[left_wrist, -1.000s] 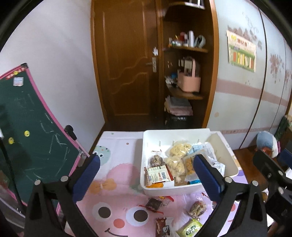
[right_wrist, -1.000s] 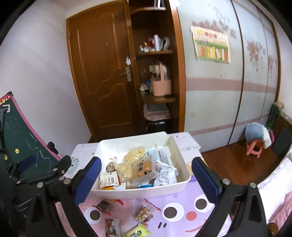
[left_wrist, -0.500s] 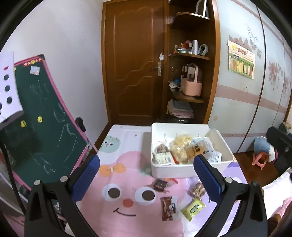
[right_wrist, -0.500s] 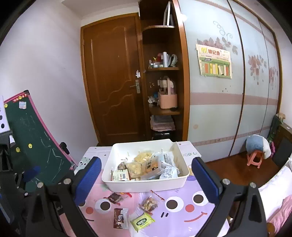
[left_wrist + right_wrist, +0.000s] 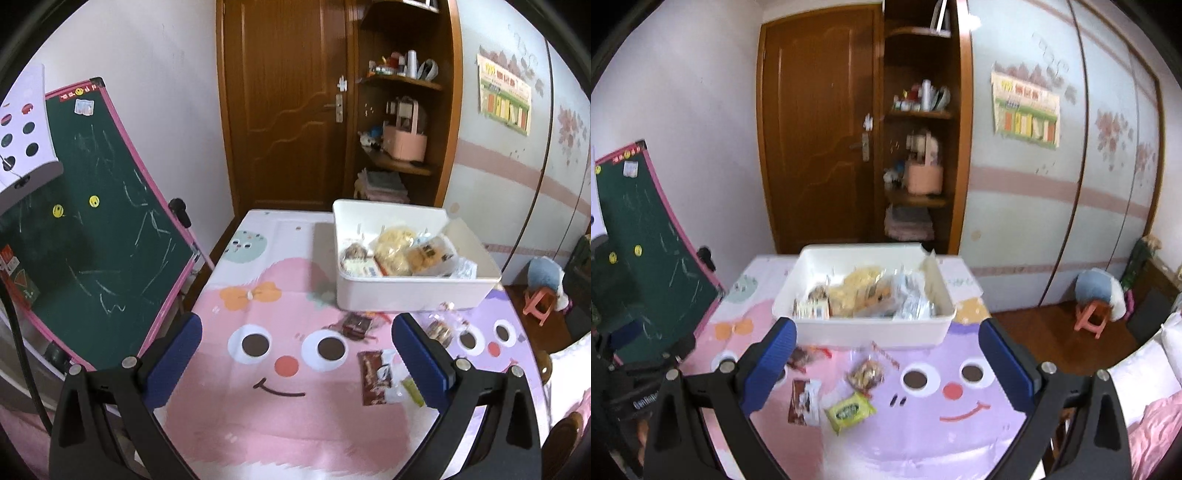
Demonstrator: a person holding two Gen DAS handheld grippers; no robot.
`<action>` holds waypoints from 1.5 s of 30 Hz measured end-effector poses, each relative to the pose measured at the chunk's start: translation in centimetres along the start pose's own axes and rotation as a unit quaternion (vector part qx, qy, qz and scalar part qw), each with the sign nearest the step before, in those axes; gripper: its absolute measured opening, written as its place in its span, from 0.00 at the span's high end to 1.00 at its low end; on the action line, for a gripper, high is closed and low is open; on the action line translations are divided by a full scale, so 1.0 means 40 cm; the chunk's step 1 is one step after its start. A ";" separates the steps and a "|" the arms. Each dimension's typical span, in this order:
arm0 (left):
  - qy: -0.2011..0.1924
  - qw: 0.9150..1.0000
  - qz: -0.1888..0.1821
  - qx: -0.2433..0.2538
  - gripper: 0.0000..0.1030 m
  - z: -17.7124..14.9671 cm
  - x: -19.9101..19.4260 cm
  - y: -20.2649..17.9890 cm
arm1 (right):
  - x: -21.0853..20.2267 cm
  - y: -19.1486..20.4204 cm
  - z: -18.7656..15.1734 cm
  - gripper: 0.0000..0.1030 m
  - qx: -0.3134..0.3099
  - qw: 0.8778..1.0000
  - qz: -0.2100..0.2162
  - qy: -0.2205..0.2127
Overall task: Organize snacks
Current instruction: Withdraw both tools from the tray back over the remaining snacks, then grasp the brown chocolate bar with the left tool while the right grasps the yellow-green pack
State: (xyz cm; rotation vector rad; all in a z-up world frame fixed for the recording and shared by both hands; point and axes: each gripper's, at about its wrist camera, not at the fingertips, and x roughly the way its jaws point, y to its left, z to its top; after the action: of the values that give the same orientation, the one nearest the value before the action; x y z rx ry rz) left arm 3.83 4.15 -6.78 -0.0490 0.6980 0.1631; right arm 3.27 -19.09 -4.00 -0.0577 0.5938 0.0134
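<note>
Beside the table, a chalkboard

No print resolves into readable words in either view. The yellow-green snack packet near the front of the cartoon-face tablecloth carries a dark oval label, its lettering blurred. The white-and-orange carton at the near left corner of the white plastic bin shows print too small to read. The red strip along the top edge of the pink-framed green chalkboard bears illegible yellow characters. The illustrated wall poster has an unreadable heading.
</note>
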 end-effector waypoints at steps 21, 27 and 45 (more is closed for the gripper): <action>0.129 0.989 -0.028 0.067 0.03 -0.128 0.296 -0.152 | 0.299 -0.028 -0.193 0.09 0.036 0.976 0.022 0.215; 0.197 0.976 -0.080 0.050 0.20 -0.157 0.402 -0.206 | 0.334 -0.041 -0.208 0.09 0.037 0.972 0.019 0.229; 0.217 0.972 -0.079 0.042 0.69 -0.206 0.422 -0.166 | 0.413 -0.013 -0.238 0.09 0.060 0.961 0.047 0.267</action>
State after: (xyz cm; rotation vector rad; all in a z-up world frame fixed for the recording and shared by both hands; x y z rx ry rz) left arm 12.43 -0.96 -24.00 -0.0605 1.1340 -0.0329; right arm 11.65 -20.22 -21.09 0.0882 1.1366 0.0560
